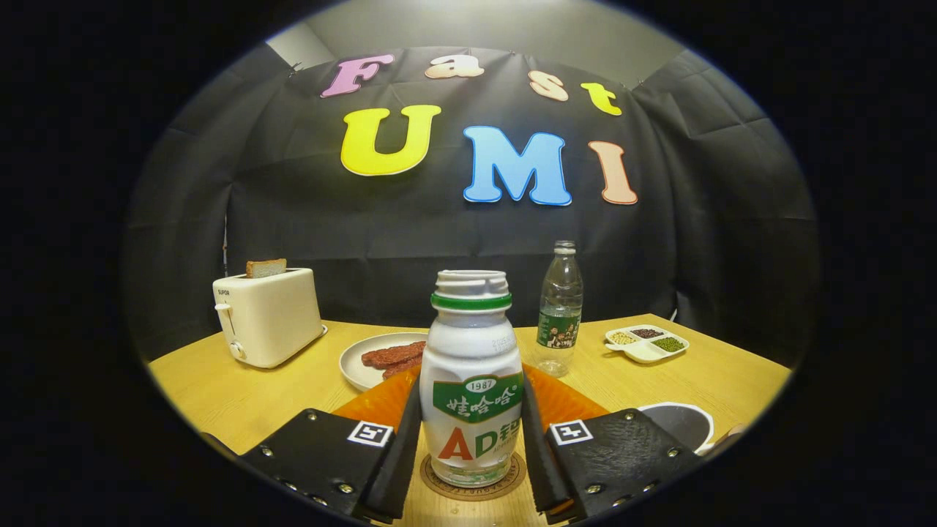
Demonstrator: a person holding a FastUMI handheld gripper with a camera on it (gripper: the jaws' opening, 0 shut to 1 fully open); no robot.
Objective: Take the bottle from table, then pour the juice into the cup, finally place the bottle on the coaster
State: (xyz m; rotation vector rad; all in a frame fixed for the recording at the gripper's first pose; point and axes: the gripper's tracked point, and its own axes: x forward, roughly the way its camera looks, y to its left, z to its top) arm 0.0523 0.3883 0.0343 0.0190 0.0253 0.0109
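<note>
The yoghurt-drink bottle (472,380) is white with a green neck ring and a green label band; large red and green letters sit below it. The coaster (473,479) under it is brown with a dark patterned rim. The mat (564,402) is orange and ribbed, the table (241,395) pale yellow wood. The toaster (267,316) is cream, its toast (266,268) brown. The plate (366,366) is off-white with reddish-brown strips. The water bottle (560,311) is clear, its label green. The divided dish (646,342) is white, holding yellow, dark and green grains. The cup (684,424) is dark with a white rim.
</note>
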